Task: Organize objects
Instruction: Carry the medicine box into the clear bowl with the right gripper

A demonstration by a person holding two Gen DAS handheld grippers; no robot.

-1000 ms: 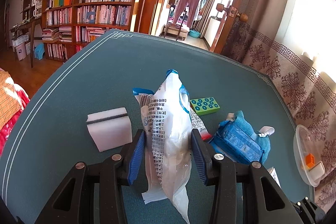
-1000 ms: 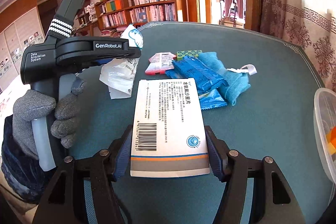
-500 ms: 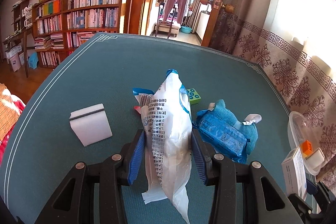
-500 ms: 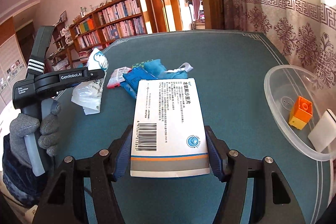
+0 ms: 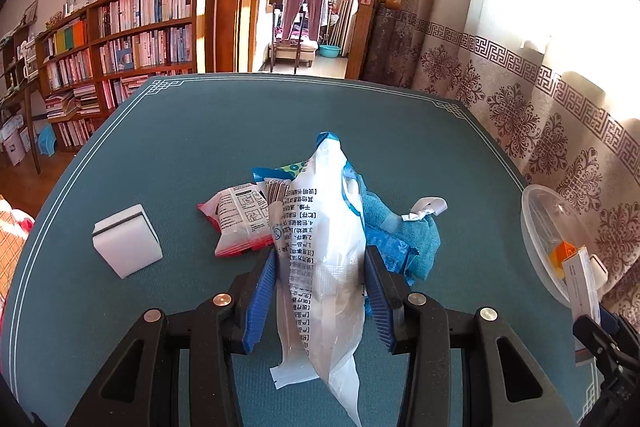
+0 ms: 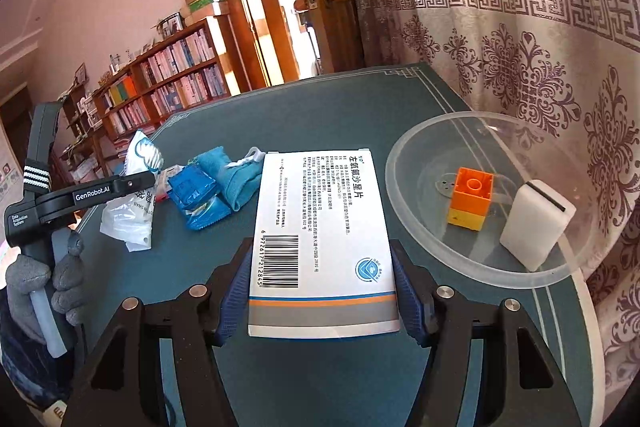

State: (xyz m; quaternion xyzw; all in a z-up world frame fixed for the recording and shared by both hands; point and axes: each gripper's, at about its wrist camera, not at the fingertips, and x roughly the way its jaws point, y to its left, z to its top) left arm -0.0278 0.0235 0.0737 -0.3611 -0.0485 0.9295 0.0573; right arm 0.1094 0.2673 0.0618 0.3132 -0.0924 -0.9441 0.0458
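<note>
Swung rightward, the right gripper (image 6: 322, 301) now has the clear bowl (image 6: 416, 147) just ahead-right, clamping a medicine box (image 6: 320, 219) flat for dropping in; left gripper (image 5: 320, 301) pinches a plastic packet (image 5: 320, 247) upright, table pile ahead.

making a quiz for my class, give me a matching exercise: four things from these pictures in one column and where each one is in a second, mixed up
Things:
1. white box
2. white bag
3. orange block
4. blue towel

Places:
A. lying on the table
B. in the left claw
C. in the clear bowl
D. in the right claw

Pairs: 1-D, 2-B, 3-C, 4-A
</note>
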